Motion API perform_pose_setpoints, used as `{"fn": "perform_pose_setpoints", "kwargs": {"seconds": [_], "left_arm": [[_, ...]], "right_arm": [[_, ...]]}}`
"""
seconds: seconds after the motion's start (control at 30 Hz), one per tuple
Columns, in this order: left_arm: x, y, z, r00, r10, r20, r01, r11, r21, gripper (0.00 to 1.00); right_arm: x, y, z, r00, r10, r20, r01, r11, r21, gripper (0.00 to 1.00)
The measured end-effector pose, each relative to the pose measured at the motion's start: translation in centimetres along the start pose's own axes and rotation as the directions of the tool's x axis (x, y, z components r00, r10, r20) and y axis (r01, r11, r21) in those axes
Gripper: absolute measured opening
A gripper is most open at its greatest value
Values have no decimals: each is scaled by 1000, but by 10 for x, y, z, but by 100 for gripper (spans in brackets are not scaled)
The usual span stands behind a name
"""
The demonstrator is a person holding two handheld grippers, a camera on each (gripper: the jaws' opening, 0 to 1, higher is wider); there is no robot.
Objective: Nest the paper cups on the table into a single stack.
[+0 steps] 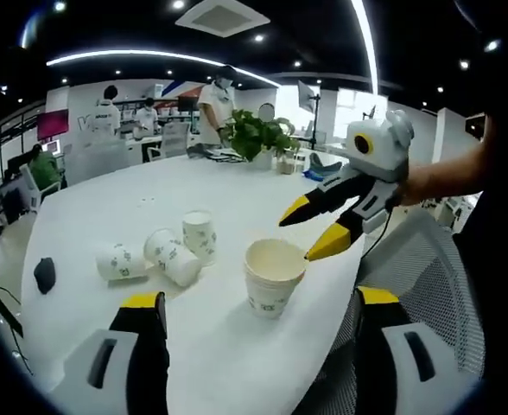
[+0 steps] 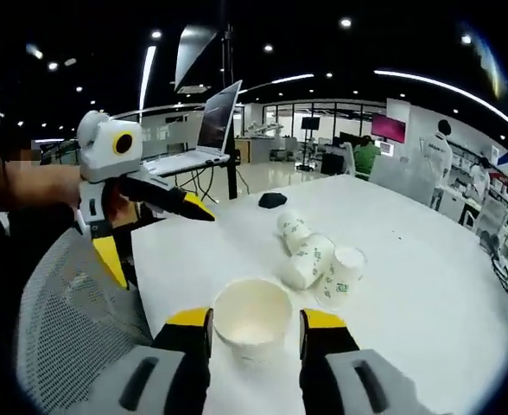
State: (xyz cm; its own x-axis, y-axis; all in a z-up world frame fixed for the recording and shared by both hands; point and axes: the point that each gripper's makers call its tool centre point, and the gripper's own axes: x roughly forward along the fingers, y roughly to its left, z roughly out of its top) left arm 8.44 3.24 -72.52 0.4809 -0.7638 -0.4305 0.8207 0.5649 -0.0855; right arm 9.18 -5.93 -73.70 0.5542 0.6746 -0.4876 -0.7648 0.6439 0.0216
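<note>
A wide white paper cup (image 1: pixel 271 278) with a green print stands upright near the table's edge, its inside empty. In the right gripper view this cup (image 2: pixel 252 322) sits between my right gripper's (image 2: pixel 256 318) jaws, with a thin gap on one side. Seen from the left gripper view, the right gripper (image 1: pixel 296 239) reaches in from the right, its yellow tips at the cup's rim. My left gripper (image 1: pixel 261 301) is wide open, short of the cup; across the table it (image 2: pixel 155 240) hovers over the edge. Two cups (image 1: pixel 123 262) (image 1: pixel 172 257) lie on their sides beside a standing cup (image 1: pixel 200 235).
A black object (image 1: pixel 45 275) lies on the white table (image 1: pixel 107 207) past the cups. A grey mesh chair (image 1: pixel 427 277) stands at the table's near edge. A potted plant (image 1: pixel 258 136) sits at the far end, with people and desks behind it.
</note>
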Motion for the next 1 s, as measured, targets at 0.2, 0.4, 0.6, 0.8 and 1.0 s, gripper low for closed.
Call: {"fn": "perform_pose_setpoints", "kwargs": {"seconds": [0.2, 0.4, 0.6, 0.8, 1.0], "left_arm": [[20, 19, 4, 1000, 10, 7, -10, 1000, -4, 85], [37, 42, -4, 999, 32, -19, -33, 999, -27, 83], [50, 59, -9, 998, 51, -41, -53, 996, -67, 77], [63, 86, -6, 992, 109, -55, -116, 984, -138, 68], [75, 93, -3, 990, 131, -60, -140, 975, -173, 65]], "right_arm": [[-10, -9, -5, 999, -13, 36, 11, 998, 56, 58], [-18, -16, -16, 999, -30, 31, 29, 998, 58, 68], [-25, -17, -20, 998, -40, 55, 35, 996, 81, 80], [-30, -19, -18, 994, -59, 95, 49, 993, 111, 90], [-33, -17, -19, 992, -69, 110, 55, 990, 128, 97]]}}
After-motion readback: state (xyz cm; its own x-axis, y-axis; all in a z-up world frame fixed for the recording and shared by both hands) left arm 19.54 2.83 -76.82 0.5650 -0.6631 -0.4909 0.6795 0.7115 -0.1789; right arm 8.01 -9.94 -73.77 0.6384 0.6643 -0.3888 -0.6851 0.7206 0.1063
